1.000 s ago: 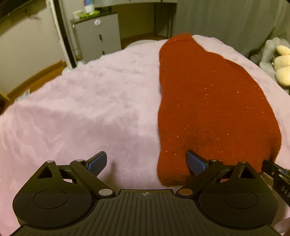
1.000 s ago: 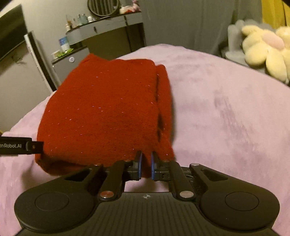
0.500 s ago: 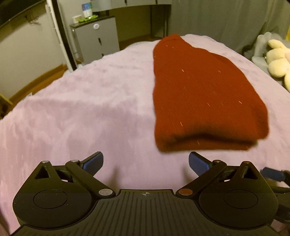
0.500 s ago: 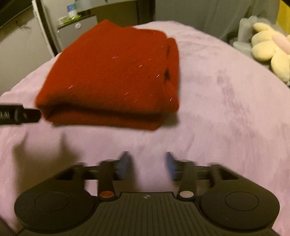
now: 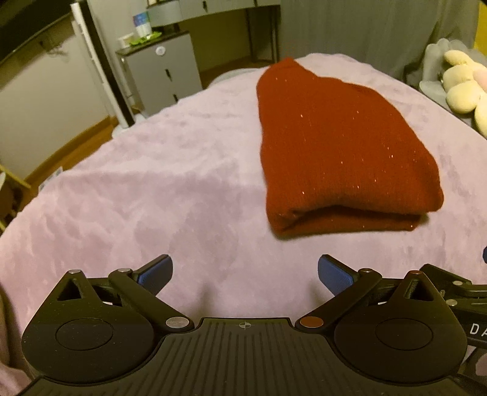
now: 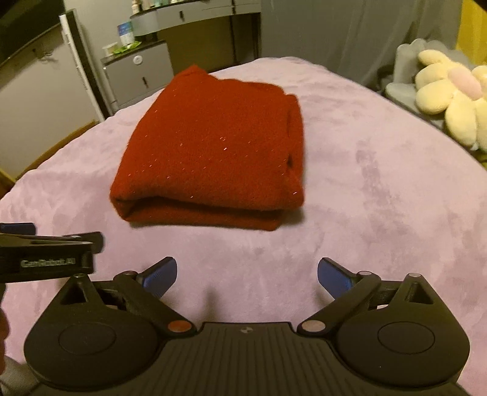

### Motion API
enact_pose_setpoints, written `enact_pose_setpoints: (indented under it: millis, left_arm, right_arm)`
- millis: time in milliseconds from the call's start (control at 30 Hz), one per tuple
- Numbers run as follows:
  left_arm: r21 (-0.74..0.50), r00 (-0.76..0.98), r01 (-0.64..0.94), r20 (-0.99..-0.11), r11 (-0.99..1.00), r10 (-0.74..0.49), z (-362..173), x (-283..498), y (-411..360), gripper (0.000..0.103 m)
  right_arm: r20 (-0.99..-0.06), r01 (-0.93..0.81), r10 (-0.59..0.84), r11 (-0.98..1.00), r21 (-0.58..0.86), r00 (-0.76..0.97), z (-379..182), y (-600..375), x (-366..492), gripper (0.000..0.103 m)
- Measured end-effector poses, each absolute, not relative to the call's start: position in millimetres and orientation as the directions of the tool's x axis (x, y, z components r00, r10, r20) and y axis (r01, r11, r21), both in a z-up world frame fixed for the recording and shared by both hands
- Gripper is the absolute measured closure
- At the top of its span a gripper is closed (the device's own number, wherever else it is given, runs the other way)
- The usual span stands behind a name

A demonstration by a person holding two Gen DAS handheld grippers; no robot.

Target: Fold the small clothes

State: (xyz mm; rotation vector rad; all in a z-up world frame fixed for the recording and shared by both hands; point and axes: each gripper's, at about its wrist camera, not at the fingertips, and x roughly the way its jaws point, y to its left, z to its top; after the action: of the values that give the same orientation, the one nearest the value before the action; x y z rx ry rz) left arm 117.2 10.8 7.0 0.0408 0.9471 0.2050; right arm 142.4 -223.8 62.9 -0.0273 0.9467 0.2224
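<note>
1. The red garment (image 5: 344, 152) lies folded on the pink blanket (image 5: 152, 189), a flat stack with its layered edge facing both cameras.
2. In the right wrist view the garment (image 6: 213, 152) sits ahead and a little left of centre; a narrow folded strip runs along its right side.
3. The left gripper (image 5: 245, 272) has its fingers spread wide, holding nothing. Its blue pads (image 5: 155, 274) hang over bare blanket, well short of the garment's near edge.
4. The right gripper (image 6: 246, 274) is likewise spread wide and holds nothing. Its pads (image 6: 159, 275) are above the blanket (image 6: 380, 198), apart from the garment.
5. The garment lies ahead and to the right of the left gripper, and ahead and to the left of the right one, so it sits between the two.
6. Part of the left gripper (image 6: 45, 252) shows at the left edge of the right wrist view, just beside the right gripper's body.
7. A grey cabinet (image 5: 161, 73) stands beyond the bed at upper left, with a bottle (image 5: 141, 22) on top.
8. A yellow flower plush (image 6: 450, 94) rests off the blanket at the right.
9. A grey curtain (image 5: 365, 30) hangs behind.
</note>
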Motion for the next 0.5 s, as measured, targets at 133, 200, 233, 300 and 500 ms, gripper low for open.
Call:
enact_pose_setpoints:
  millis: [133, 200, 233, 300, 500]
  left_arm:
    - [0.106, 0.574, -0.163, -0.798, 0.981, 0.181, 12.3, 114.5, 15.0, 0.000]
    - [0.109, 0.575, -0.153, -0.798, 0.982, 0.178, 13.6, 114.3, 14.8, 0.000]
    - [0.115, 0.576, -0.146, -0.798, 0.983, 0.179, 13.8, 114.5, 13.9, 0.000]
    - [0.129, 0.578, -0.136, -0.795, 0.982, 0.184, 14.7, 114.7, 11.0, 0.000]
    - [0.138, 0.579, -0.120, -0.794, 0.983, 0.183, 15.3, 115.6, 8.7, 0.000]
  right_arm:
    - [-0.806, -0.189, 0.165, 0.980, 0.066, 0.569, 69.3, -222.8, 137.6, 0.004]
    - [-0.806, -0.182, 0.161, 0.981, 0.067, 0.570, 70.4, -222.7, 136.7, 0.004]
    - [-0.805, -0.180, 0.161, 0.981, 0.068, 0.571, 70.9, -223.1, 136.4, 0.004]
    - [-0.804, -0.177, 0.162, 0.982, 0.072, 0.572, 72.3, -223.3, 136.3, 0.004]
    - [-0.800, -0.170, 0.155, 0.983, 0.067, 0.580, 75.3, -224.8, 136.2, 0.004]
